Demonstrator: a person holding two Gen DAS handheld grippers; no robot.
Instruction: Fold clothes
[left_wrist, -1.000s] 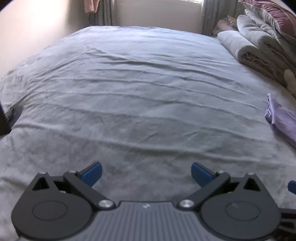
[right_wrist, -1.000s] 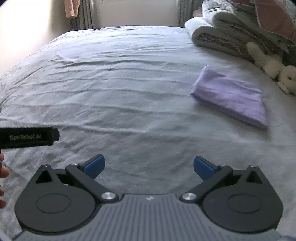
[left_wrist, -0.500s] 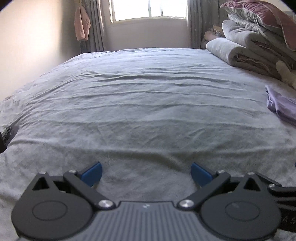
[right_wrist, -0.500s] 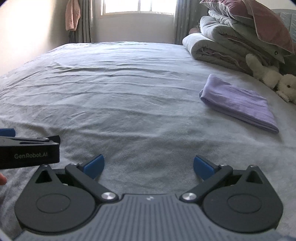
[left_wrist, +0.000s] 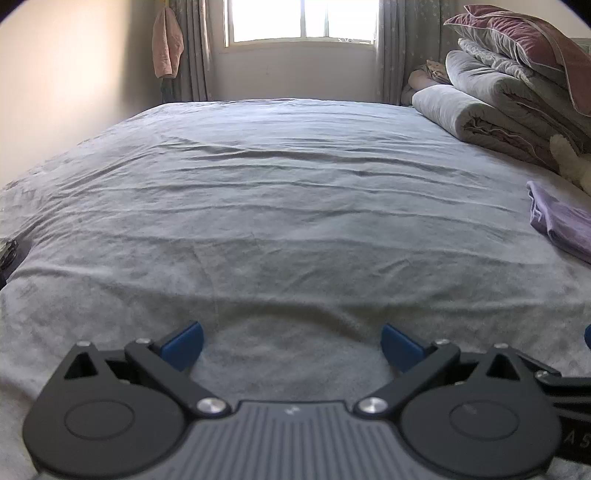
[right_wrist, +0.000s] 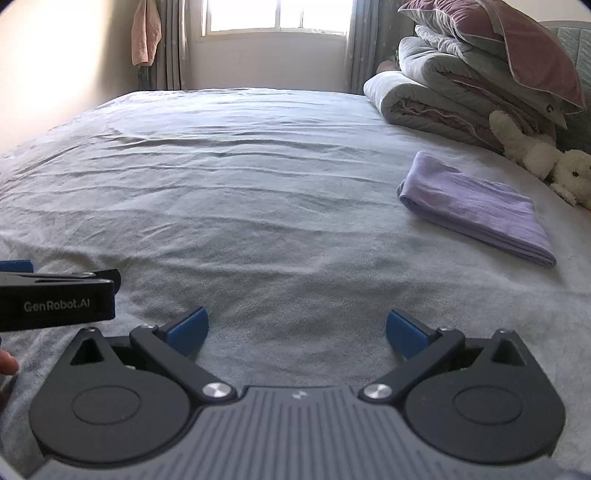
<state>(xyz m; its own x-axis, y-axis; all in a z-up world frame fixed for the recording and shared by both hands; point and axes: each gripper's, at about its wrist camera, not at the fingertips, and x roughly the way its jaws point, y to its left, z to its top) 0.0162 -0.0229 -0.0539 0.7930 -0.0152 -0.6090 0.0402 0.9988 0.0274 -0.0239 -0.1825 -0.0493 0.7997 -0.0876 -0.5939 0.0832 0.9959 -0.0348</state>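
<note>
A folded lilac garment (right_wrist: 476, 206) lies on the grey bed sheet (right_wrist: 240, 184) at the right side, its edge showing in the left wrist view too (left_wrist: 561, 219). My right gripper (right_wrist: 297, 330) hovers low over the near part of the bed, open and holding nothing, well short and left of the garment. My left gripper (left_wrist: 291, 345) is open as well, over bare sheet (left_wrist: 277, 206). The left gripper's body (right_wrist: 55, 299) shows at the left edge of the right wrist view, with a fingertip of the person's hand (right_wrist: 8, 365) under it.
Rolled and stacked duvets and pillows (right_wrist: 472, 81) sit along the right side of the bed, with white plush toys (right_wrist: 546, 158) beside them. A window (left_wrist: 303, 20) with curtains is at the far wall. A pink cloth (left_wrist: 168, 42) hangs at the far left.
Both grippers have tilted upward, so the window and far wall come into view. Both stay open; the lilac garment has not moved on the bed.
</note>
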